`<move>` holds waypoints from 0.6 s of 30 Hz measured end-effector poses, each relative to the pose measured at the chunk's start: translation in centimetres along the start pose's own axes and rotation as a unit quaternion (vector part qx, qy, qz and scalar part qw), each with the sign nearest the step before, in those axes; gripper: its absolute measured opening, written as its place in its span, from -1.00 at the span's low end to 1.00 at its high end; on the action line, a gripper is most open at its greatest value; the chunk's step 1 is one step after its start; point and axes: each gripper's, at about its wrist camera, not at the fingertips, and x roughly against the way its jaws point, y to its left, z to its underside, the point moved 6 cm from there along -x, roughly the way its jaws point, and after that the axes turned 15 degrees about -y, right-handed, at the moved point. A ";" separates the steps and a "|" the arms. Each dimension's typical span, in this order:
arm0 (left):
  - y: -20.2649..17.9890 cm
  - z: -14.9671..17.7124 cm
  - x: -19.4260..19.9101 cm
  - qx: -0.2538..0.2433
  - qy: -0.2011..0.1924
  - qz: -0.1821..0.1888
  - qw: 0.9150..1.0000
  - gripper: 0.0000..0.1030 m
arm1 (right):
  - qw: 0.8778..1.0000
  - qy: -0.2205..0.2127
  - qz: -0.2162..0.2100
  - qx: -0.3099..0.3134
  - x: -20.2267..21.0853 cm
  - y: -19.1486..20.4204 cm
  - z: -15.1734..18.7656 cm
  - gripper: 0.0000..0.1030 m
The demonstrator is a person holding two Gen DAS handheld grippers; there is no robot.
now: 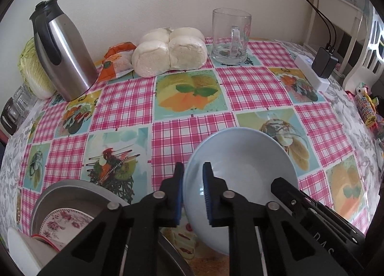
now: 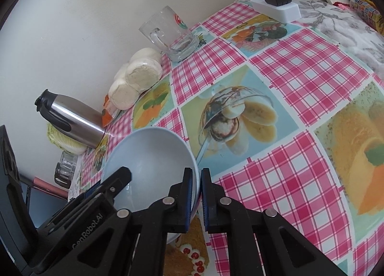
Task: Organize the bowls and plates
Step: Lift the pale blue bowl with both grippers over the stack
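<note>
The left gripper (image 1: 193,189) had its blue-padded jaws straddling the near-left rim of the pale blue glazed ceramic bowl (image 1: 242,170), one pad outside the wall and one inside, with a narrow gap between them; whether the pads truly pinched the rim could not be told. The right gripper (image 2: 196,194) sat across the opposite rim of the same bowl (image 2: 148,163), jaws nearly closed with the thin edge between them, and looked clamped. The bowl stood tilted, its mouth turned toward the cameras, seemingly raised off the pink checked, fruit-printed oilcloth table (image 1: 124,105).

Just left of and below the left gripper lay a round grey metal basin (image 1: 72,192) holding a rose-patterned white plate (image 1: 64,220). Far ahead, against the wall, stood a steel thermos jug (image 1: 62,53), wrapped steamed buns (image 1: 168,53) and a clear glass mug (image 1: 230,36).

The step in hand appeared to be carrying the bowl, held from both sides. The next move would likely call for swinging it left over the basin, levelling it, and lowering it onto the plate before easing both sets of jaws apart; a slack left grip could let it tip
</note>
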 end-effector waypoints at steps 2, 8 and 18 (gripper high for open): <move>0.0 -0.1 0.1 0.002 -0.002 0.004 1.000 -0.80 | 1.000 0.001 0.001 -0.002 0.1 -0.2 0.0 -0.84; -0.2 -0.2 0.2 0.001 -0.006 0.009 1.000 -0.81 | 1.000 -0.001 0.009 0.001 0.5 -0.3 -0.2 -0.84; 0.2 -2.9 4.3 0.005 -0.057 0.014 0.998 -0.80 | 0.999 -0.036 -0.005 0.003 3.6 2.1 -2.2 -0.83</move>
